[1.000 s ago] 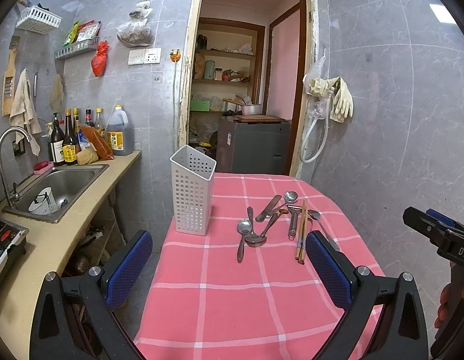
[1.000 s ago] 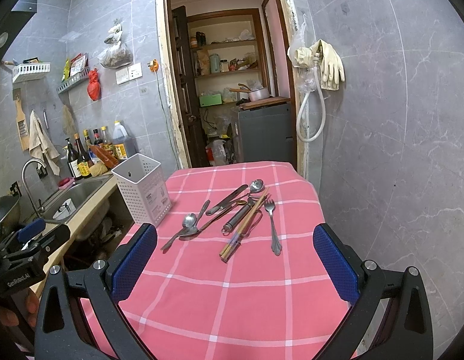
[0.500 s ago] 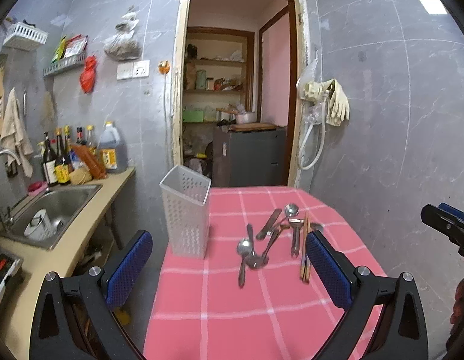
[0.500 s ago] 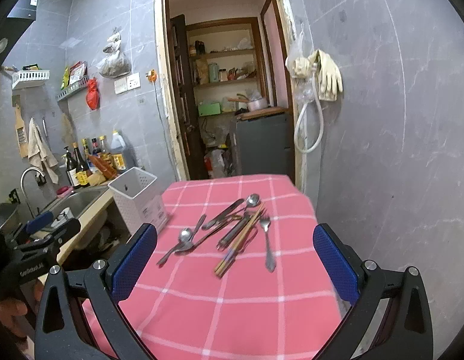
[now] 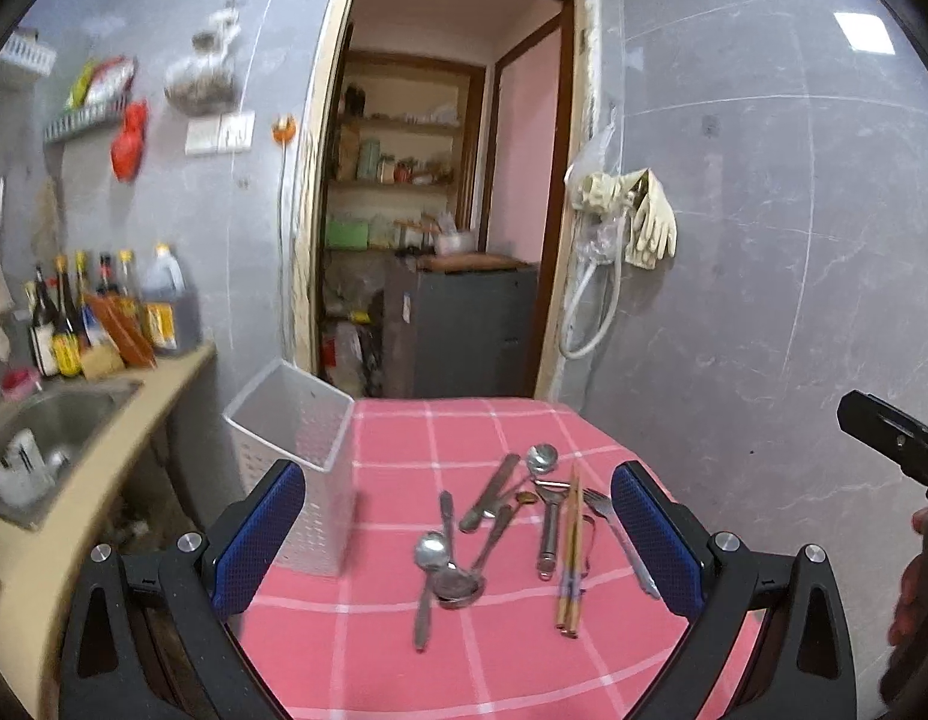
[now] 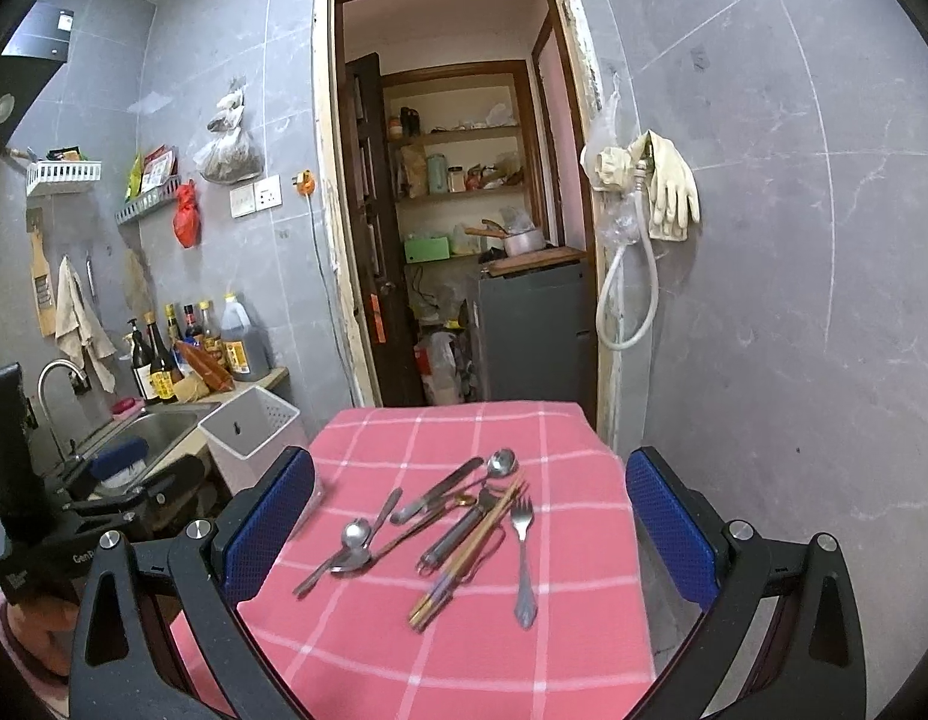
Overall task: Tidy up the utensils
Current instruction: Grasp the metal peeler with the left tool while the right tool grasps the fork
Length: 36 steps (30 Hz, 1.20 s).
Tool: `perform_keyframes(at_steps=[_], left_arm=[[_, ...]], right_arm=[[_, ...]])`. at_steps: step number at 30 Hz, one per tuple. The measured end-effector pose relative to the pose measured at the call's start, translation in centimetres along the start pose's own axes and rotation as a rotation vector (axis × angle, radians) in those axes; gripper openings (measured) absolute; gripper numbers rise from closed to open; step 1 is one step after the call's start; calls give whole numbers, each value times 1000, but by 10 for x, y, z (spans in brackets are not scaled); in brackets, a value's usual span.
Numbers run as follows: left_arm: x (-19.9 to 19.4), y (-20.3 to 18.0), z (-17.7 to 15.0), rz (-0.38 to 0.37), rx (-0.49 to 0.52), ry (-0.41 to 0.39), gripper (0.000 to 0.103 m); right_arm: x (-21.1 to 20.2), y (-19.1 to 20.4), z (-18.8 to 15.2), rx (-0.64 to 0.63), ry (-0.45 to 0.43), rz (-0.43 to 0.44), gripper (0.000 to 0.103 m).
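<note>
A heap of metal utensils lies on the pink checked tablecloth [image 5: 404, 660]: spoons [image 5: 431, 552], a knife [image 5: 490, 492], a peeler [image 5: 547, 525], wooden chopsticks [image 5: 571, 558] and a fork [image 5: 614, 525]. In the right wrist view the same show: spoons [image 6: 355, 535], chopsticks [image 6: 470, 552], fork [image 6: 522, 552]. A white perforated utensil holder [image 5: 296, 462] stands at the table's left edge, also in the right wrist view [image 6: 251, 435]. My left gripper [image 5: 458, 534] and my right gripper [image 6: 470, 528] are open and empty, held above the near part of the table.
A counter with a steel sink [image 5: 38, 444] and several bottles [image 5: 104, 312] runs along the left. A doorway [image 5: 434, 228] to a pantry lies behind the table. A grey tiled wall with hung gloves [image 5: 644, 222] borders the right.
Both grippers have pulled back and risen, so the table and utensils look smaller and lower. The jaws stay open. Nothing on the table has moved.
</note>
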<state>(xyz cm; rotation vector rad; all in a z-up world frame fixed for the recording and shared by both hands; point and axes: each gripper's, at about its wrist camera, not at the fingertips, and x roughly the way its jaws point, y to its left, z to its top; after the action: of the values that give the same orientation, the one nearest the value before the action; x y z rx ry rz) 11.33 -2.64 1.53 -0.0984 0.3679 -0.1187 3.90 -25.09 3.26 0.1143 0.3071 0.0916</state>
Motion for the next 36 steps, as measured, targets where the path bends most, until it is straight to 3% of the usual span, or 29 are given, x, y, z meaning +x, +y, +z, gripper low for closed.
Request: perform_keyframes(at_steps=[7,12,14,17,20,28,36], left_arm=[[46,-15,4,-13,15,36,103],[96,-30,6,-4,7,91,102],[114,-34,4,-9,4,119,99],[148,-40,-1,-27,4,188,89],[180,-42,-11,-85,-26,279,71],[250,-63,-44,-196,-24,500,41],[300,-68,-68,-299,-12,698,23]], right_arm=[[53,-17,8,1,28,49,101],[100,-40,3,45,85,102,87],[124,-52,-4,69,126,128,75],[160,-68,-15,92,198,151,55],[194,-81,-31,118,277,162,42],[274,-98,-87,186,501,240,31],[331,-94,-122,187,656,362,25]])
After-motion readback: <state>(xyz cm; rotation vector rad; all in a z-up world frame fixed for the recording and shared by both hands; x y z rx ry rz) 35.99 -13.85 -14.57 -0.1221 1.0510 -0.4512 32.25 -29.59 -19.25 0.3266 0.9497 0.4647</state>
